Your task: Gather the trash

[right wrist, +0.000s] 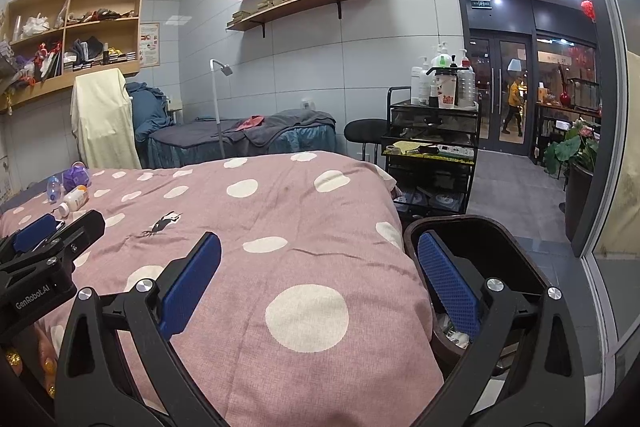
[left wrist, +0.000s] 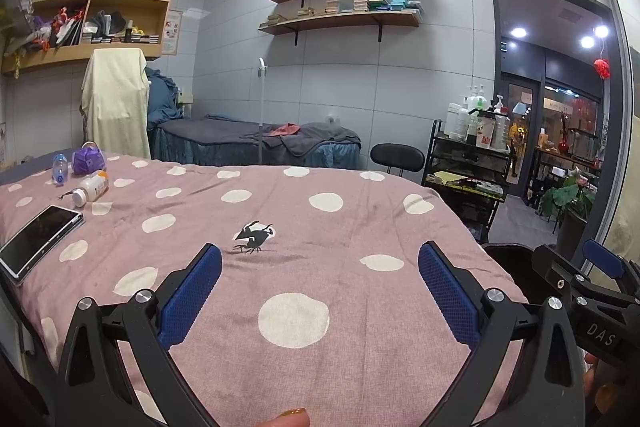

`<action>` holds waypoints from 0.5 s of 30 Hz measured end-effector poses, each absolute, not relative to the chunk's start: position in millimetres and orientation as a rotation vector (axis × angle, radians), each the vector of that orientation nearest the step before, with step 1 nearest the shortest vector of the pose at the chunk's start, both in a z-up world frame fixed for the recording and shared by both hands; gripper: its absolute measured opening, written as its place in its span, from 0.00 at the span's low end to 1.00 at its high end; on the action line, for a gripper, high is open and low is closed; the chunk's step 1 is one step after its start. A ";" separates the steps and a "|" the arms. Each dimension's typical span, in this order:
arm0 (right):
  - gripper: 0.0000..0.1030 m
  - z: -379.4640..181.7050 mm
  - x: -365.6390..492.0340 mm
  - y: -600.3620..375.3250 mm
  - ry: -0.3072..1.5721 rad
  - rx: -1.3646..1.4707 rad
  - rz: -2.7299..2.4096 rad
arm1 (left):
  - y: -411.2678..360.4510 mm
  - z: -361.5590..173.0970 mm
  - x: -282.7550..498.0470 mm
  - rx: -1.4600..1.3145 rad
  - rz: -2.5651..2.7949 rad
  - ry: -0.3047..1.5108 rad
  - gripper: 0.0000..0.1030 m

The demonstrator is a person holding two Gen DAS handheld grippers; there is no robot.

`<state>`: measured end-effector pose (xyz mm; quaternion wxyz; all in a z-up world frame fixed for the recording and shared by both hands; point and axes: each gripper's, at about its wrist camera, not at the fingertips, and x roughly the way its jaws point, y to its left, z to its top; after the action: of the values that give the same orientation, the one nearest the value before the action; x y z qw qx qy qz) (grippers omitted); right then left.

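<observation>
Both my tongs hang low over the near end of the bed (left wrist: pixel 360 367), empty. The left tongs (left wrist: pixel 320 291) stand wide, pads far apart, nothing between them. The right tongs (right wrist: pixel 320 287) also stand wide, and their right pad sits over the mouth of the dark bin (right wrist: pixel 516 251) just beside the bed's right corner; something pale lies at the bin's bottom, too blurred to name. The trash is well apart from me, at the far left corner of the spread: a white bottle (left wrist: pixel 91 187) on its side, a small clear bottle (left wrist: pixel 60 169) upright, a purple pack (left wrist: pixel 88 159) behind them, all close together. A phone (left wrist: pixel 40 241) lies between me and that cluster, near the left edge. Risks as I judge them: the reach to the bottles passes right by the phone, so a low left approach could nudge it off the bed or, worse, I grab it as trash. The white bottle is round and lying down on soft quilt; a pinch across its length may roll it or squirt it out. The clear bottle is light and could tip when a pad brushes it. The quilt is loose, so closing too low may catch cloth and drag everything. A black bird print (left wrist: pixel 254 237) on the quilt could pass for litter; it is only pattern. The carry back to the bin is long, so a weak grip may drop short.
</observation>
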<state>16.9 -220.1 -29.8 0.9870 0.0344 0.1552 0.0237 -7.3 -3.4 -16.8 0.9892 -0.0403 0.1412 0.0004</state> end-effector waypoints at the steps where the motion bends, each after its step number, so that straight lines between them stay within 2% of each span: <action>1: 0.94 -30.0 17.0 -220.2 0.312 0.069 0.048 | -3.5 -16.8 -7.1 -0.080 0.001 0.284 0.94; 15: 0.94 -31.6 20.1 -222.7 0.316 0.077 0.050 | -5.1 -14.6 -6.2 -0.074 0.001 0.283 0.94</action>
<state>20.1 -222.7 -31.6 0.9865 0.0385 0.1572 0.0251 -6.2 -5.1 -14.6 0.9893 -0.0369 0.1411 0.0006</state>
